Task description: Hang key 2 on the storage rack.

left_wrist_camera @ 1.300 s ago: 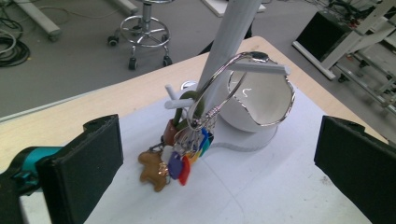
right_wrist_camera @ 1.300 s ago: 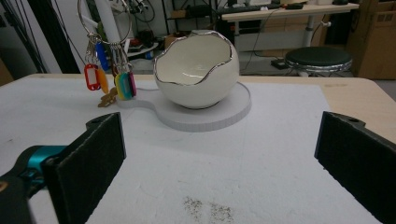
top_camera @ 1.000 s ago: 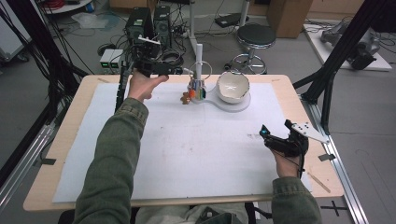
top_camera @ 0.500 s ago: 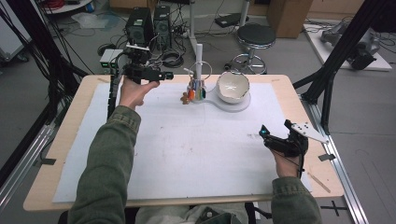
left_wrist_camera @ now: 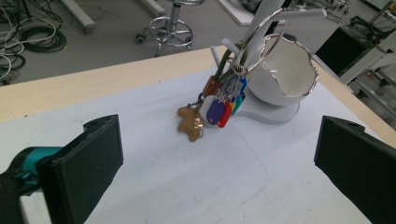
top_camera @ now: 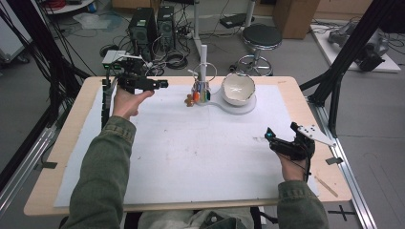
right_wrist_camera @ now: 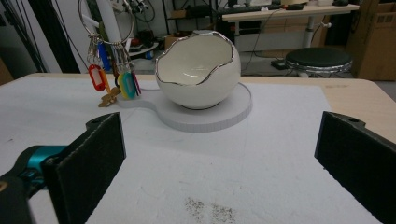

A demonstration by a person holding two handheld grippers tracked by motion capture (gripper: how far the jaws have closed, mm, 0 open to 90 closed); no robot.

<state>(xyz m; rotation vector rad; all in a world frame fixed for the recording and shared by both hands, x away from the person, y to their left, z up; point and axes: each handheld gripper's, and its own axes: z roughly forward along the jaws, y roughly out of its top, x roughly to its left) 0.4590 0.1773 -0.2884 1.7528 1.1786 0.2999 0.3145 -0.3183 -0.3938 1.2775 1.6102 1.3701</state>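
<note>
High view: left gripper (top_camera: 157,85) held up over the far-left corner of the pale wooden table (top_camera: 71,138), jaws aimed right toward the bunch of coloured plastic key tags on a metal ring (top_camera: 200,94), which hangs on a white stand w/ a round base (top_camera: 243,106) at the far centre; white eggshell-shaped bowl w/ silver rim (top_camera: 237,88) sits on that base just right of the keys. Left gripper is clearly the nearer one; right gripper (top_camera: 273,140) is low at the near-right, well apart from the stand. Left gripper view: key bunch (left_wrist_camera: 217,109) lies straight ahead btwn the jaws but not yet reached, hanging vertically from the ring, brown bear-shaped charm (left_wrist_camera: 189,124) resting on the white sheet (left_wrist_camera: 154,186). Jaws spread wide, holding nothing. Right gripper view: bowl (right_wrist_camera: 198,70) ahead, keys (right_wrist_camera: 114,77) off to its left; jaws also wide apart, empty, touching nothing.
</note>
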